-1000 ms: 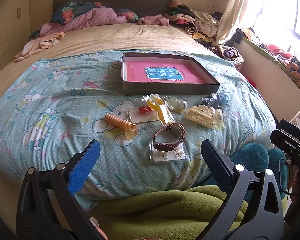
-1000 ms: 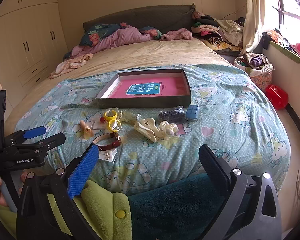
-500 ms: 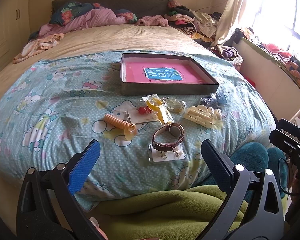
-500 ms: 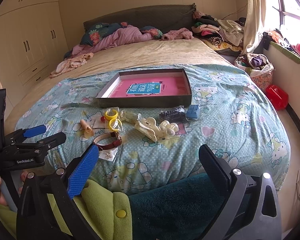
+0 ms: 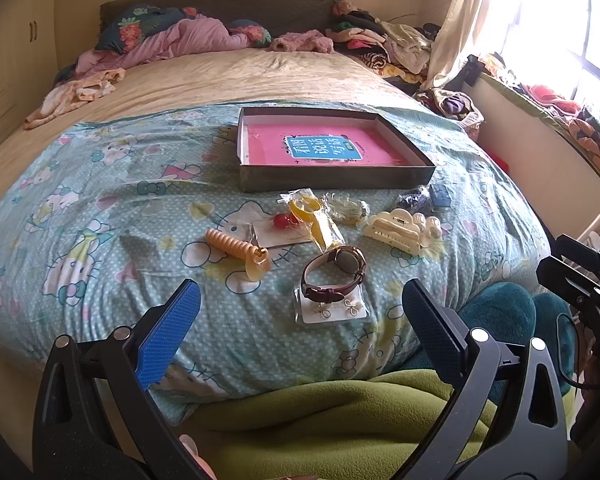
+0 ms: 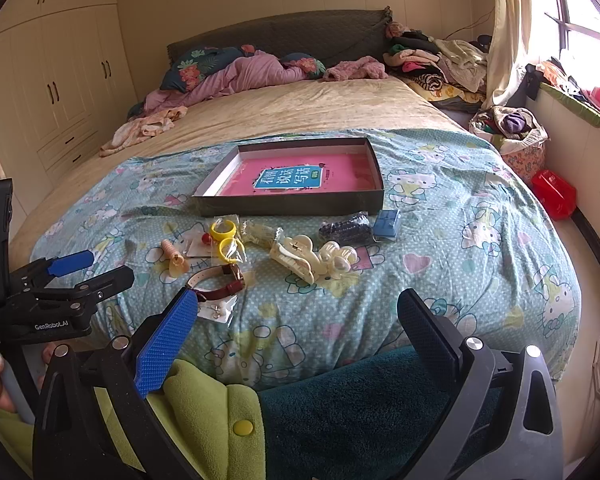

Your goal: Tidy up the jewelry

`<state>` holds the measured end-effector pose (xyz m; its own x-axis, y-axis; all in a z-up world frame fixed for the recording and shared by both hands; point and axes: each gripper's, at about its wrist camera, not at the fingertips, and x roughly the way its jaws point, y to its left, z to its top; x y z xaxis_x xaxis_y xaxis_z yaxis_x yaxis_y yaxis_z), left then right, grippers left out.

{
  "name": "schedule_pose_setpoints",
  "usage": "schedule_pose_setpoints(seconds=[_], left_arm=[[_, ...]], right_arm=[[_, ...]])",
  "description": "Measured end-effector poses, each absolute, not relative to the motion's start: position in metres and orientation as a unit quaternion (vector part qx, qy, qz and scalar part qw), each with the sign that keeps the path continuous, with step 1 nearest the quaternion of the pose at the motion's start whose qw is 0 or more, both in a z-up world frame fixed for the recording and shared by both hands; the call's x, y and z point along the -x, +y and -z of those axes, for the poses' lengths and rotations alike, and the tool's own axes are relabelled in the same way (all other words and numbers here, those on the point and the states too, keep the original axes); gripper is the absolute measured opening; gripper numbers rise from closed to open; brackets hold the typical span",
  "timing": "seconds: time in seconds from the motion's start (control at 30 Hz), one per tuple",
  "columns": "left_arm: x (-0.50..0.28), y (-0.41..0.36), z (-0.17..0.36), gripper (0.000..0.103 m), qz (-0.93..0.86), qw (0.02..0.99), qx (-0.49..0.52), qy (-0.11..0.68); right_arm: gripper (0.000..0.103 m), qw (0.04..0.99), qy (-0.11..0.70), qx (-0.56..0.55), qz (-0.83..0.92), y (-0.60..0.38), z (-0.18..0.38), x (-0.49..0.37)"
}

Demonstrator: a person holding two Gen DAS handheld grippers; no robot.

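A home bedroom: a wide bed with a dark padded headboard, a cartoon-cat print turquoise quilt, cream built-in wardrobes, heaped clothes and a curtained sunny window.

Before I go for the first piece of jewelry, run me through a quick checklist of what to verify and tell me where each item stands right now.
1. Left claw open and empty: ok, fingers spread wide, nothing between them.
2. Right claw open and empty: ok.
3. Box ready to receive: ok, it lies open on the blanket; only a pink book shows inside.
4. Watch free to lift: not ok, it rests on the earring card, which may drag along.
5. Hair claw clip clear of neighbours: cannot tell, it sits close against a second pale clip.
6. Path from items to box clear: ok, nothing stands between them.
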<state>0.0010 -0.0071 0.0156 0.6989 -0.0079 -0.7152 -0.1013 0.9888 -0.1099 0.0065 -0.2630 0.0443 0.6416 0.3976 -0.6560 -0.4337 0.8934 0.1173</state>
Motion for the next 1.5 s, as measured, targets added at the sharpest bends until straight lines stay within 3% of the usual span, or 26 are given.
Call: schedule_pose_setpoints(seconds=[0.53,1.5], left_arm=[[-0.005,-0.007,0.000,0.094,-0.009,0.909,0.071,0.410],[-0.074,-0.024,0.091,0.094,0.037,0.821,0.066,0.566]], right_arm=[[0.099,0.902,0.361,0.025,-0.234,-0.257,-0.042,-0.010],[0.099,0.894,0.401,0.039,-0.196,-0.260,-0.002,-0.077]])
